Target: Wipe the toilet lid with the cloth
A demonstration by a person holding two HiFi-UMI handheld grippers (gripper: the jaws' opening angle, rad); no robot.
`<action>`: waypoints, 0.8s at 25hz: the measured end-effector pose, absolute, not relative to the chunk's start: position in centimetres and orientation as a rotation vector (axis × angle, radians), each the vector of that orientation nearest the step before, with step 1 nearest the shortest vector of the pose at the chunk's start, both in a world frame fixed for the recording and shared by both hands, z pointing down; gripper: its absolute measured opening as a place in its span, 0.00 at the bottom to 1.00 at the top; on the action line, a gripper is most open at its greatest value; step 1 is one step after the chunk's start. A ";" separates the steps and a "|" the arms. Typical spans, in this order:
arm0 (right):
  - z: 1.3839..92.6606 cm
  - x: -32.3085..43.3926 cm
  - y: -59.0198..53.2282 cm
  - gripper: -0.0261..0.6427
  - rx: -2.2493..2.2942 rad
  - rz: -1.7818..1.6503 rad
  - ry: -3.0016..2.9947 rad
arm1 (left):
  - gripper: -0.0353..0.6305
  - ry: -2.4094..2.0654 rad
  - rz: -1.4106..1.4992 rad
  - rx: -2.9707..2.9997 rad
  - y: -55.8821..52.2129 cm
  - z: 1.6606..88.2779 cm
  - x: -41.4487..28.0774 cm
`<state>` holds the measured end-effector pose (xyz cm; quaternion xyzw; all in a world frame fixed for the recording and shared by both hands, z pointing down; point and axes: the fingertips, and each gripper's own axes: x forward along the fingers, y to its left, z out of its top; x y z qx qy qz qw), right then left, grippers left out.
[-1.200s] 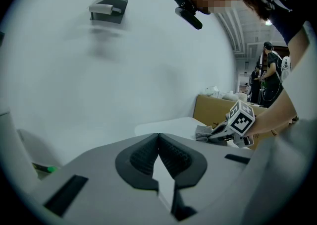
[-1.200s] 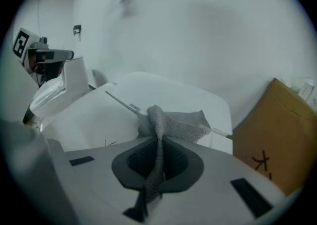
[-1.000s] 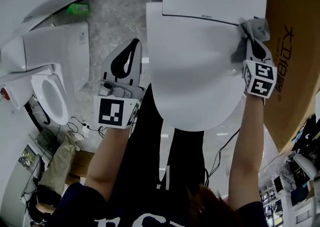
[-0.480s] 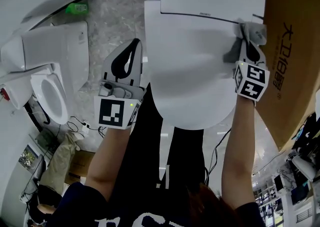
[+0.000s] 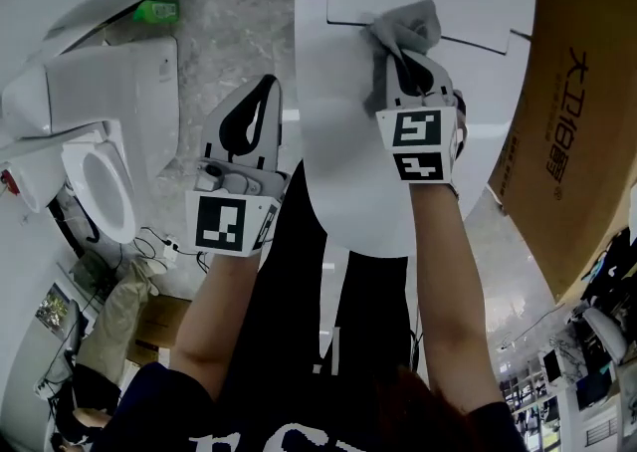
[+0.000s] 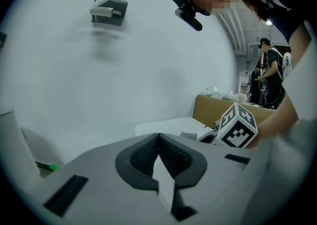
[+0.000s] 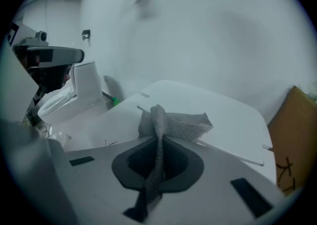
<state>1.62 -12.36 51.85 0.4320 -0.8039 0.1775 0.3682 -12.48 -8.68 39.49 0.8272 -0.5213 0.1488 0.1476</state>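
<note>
The white toilet lid (image 5: 358, 141) lies closed in front of me in the head view, its hinge seam near the top. My right gripper (image 5: 402, 50) is shut on a grey cloth (image 5: 406, 27), which is pressed on the lid near the hinge, a little left of middle. In the right gripper view the grey cloth (image 7: 171, 126) bunches out past the shut jaws onto the toilet lid (image 7: 223, 115). My left gripper (image 5: 261, 92) hangs off the lid's left side over the floor, jaws shut and empty; the left gripper (image 6: 159, 142) points at a bare wall.
A second white toilet (image 5: 95, 156) stands at the left. A brown cardboard box (image 5: 577, 121) leans at the right of the lid. A small green object (image 5: 156, 13) lies on the marbled floor (image 5: 234, 42) by the wall. Other people stand in the background (image 6: 270, 70).
My right gripper has dragged the cloth leftward along the hinge end of the lid, from its right edge to left of middle. The left gripper has stayed put.
</note>
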 end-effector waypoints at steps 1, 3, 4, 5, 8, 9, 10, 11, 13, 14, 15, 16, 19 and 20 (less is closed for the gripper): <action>51.8 0.0 -12.3 0.08 1.079 0.448 -2.087 | 0.08 -1.504 0.431 2.377 -8.7 39.5 -12.7; 51.8 -2.7 -12.2 0.08 1.025 0.439 -2.121 | 0.08 -1.513 0.434 2.372 -8.7 39.6 -13.2; 51.8 -3.8 -12.2 0.08 1.001 0.436 -2.135 | 0.08 -1.518 0.434 2.369 -8.7 39.6 -13.4; 51.8 -4.9 -12.2 0.08 0.976 0.430 -2.148 | 0.08 -1.523 0.433 2.366 -8.8 39.6 -13.6; 51.7 -8.2 -11.7 0.08 0.883 0.394 -2.190 | 0.08 -1.536 0.432 2.356 -9.0 39.7 -14.2; 51.6 -9.3 -11.3 0.08 0.850 0.378 -2.204 | 0.08 -1.540 0.433 2.353 -9.0 39.8 -14.4; 51.6 -10.2 -10.9 0.08 0.820 0.361 -2.217 | 0.08 -1.543 0.435 2.351 -9.0 39.9 -14.5; 51.6 -10.9 -10.4 0.08 0.796 0.346 -2.227 | 0.08 -1.545 0.438 2.348 -8.9 40.0 -14.6; 51.6 -11.6 -9.5 0.08 0.760 0.329 -2.240 | 0.08 -1.544 0.439 2.344 -8.8 40.1 -14.6; 51.6 -11.7 -9.1 0.08 0.742 0.325 -2.244 | 0.08 -1.543 0.438 2.344 -8.8 40.1 -14.6; 51.6 -11.7 -8.7 0.08 0.722 0.318 -2.247 | 0.08 -1.540 0.437 2.347 -8.8 40.0 -14.5; 51.7 -11.5 -8.4 0.08 0.700 0.308 -2.248 | 0.08 -1.537 0.438 2.350 -8.8 40.0 -14.4; 51.8 -10.6 -7.6 0.08 0.659 0.280 -2.251 | 0.08 -1.531 0.440 2.357 -8.7 40.0 -14.1; 51.8 -10.2 -7.4 0.08 0.656 0.275 -2.251 | 0.08 -1.532 0.441 2.359 -8.7 39.9 -14.0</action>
